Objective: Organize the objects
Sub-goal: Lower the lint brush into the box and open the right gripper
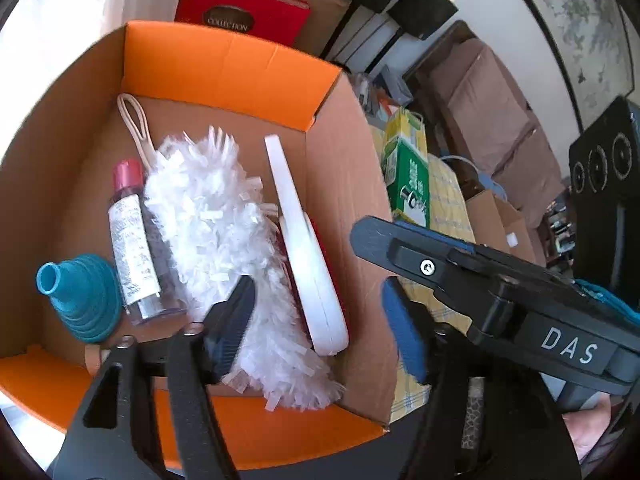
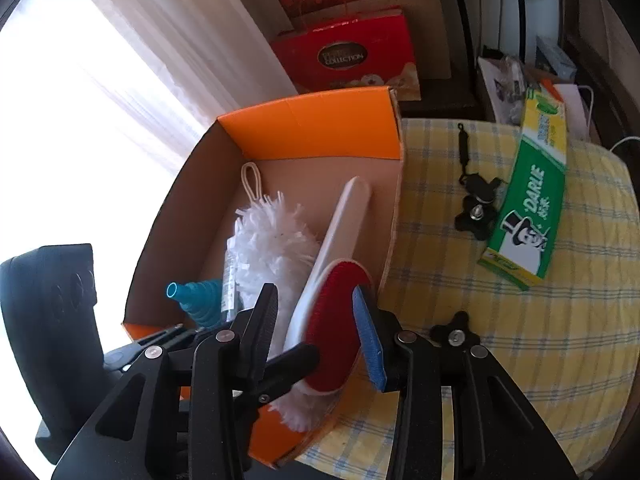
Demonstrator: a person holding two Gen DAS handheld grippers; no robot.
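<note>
While both grippers hang over it, the open cardboard box w/ orange flaps (image 1: 224,68) is seen sitting on a yellow checked cloth (image 2: 520,340); inside are laid, side by side, a teal collapsible silicone funnel (image 1: 80,292), a clear plastic bottle w/ pink cap (image 1: 134,240), a fluffy white microfibre duster w/ cord loop (image 1: 224,240) and a white-handled lint brush w/ red pad (image 2: 332,300), the brush propped against the box's right wall. Left gripper (image 1: 320,332) is held w/ fingers apart, nothing between them, above the duster's near end; right gripper (image 2: 320,332) is likewise spread, nothing clamped, just over the red pad. On the cloth outside the box, a green-and-yellow Darlie toothpaste carton (image 2: 528,208) is seen next to a black knob w/ strap (image 2: 476,200); a second black knob (image 2: 456,334) lies near the right gripper.
</note>
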